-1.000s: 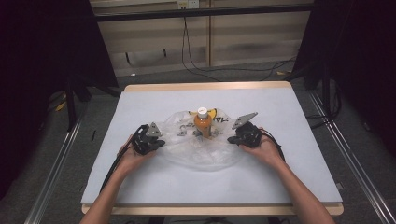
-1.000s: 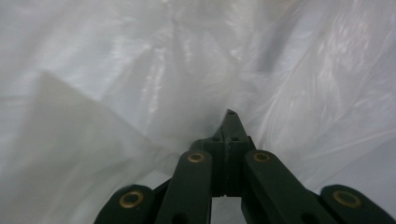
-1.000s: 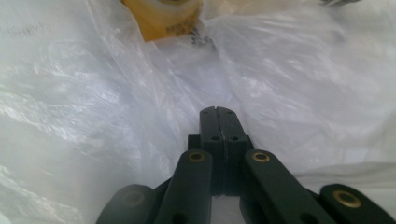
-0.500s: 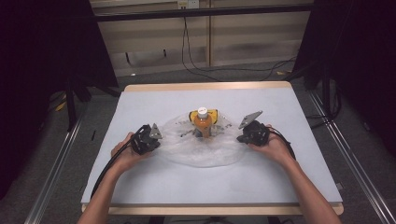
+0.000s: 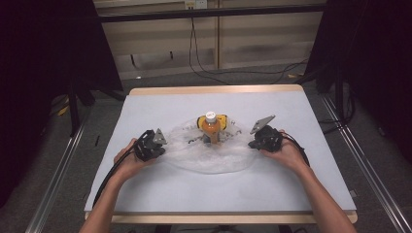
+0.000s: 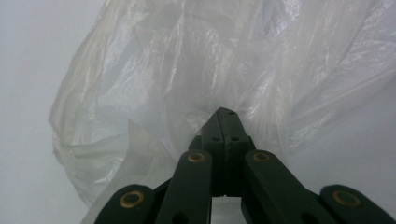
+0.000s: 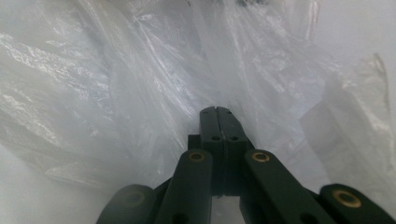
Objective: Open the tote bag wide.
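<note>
Clear plastic bag [image 5: 209, 148] lies mid-table, stretched wider than a second ago, with the orange bottle [image 5: 211, 127] upright at its twelve o'clock side. The left gripper [image 5: 158, 145], jaws pressed together on the bag's nine o'clock edge, and the right gripper [image 5: 252, 141], clamped likewise at three o'clock, have drawn farther apart.

Black two-jaw tool [image 6: 226, 122] with brass-coloured pivot screws, trailing black cable.

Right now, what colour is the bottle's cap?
White, on the orange bottle; the cap shows best in the high view.
</note>
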The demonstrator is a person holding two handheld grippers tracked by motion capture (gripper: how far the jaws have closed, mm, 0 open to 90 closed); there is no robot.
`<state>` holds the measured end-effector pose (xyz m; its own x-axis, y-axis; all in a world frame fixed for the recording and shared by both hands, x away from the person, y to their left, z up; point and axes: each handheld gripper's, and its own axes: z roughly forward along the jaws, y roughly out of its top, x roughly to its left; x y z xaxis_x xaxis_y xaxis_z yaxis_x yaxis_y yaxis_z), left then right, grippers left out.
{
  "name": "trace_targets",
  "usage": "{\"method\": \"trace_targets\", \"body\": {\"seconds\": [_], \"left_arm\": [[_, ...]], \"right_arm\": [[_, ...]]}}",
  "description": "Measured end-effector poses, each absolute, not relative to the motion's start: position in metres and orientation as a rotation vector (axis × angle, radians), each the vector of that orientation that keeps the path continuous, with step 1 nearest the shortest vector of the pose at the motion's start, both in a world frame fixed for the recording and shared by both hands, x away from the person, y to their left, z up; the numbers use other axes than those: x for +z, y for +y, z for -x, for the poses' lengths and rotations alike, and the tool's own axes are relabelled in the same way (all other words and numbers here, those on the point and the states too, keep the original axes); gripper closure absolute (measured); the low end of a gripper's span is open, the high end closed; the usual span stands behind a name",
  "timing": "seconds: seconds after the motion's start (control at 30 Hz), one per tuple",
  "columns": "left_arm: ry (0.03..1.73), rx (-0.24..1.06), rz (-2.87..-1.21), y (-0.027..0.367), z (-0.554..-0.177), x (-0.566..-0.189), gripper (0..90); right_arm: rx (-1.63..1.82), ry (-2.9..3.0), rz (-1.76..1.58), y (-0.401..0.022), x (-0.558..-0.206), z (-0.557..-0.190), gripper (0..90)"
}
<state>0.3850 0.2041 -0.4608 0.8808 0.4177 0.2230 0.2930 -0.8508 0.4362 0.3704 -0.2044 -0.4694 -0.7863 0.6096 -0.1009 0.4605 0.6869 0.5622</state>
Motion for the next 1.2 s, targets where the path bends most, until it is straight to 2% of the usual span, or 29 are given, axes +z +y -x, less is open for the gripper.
{"method": "trace_targets", "body": {"seconds": [0.23, 0.3, 0.5, 1.0, 1.2], "left_arm": [[0.537, 0.418, -2.646, 0.208, -0.385, -0.46, 90.0], [0.561, 0.36, -2.607, 0.21, -0.386, -0.46, 90.0], [0.57, 0.292, -2.46, 0.216, -0.384, -0.452, 90.0], [0.35, 0.258, -2.416, 0.174, -0.365, -0.415, 90.0], [0.391, 0.24, -2.397, 0.15, -0.382, -0.414, 90.0]], "right_arm": [[0.76, 2.617, -0.866, -0.207, -0.469, -0.371, 90.0], [0.772, 2.621, -0.871, -0.207, -0.469, -0.371, 90.0], [0.929, 2.6, -0.933, -0.215, -0.466, -0.373, 90.0], [1.174, 2.594, -0.797, -0.186, -0.423, -0.368, 90.0], [1.16, 2.635, -0.782, -0.171, -0.407, -0.391, 90.0]]}}
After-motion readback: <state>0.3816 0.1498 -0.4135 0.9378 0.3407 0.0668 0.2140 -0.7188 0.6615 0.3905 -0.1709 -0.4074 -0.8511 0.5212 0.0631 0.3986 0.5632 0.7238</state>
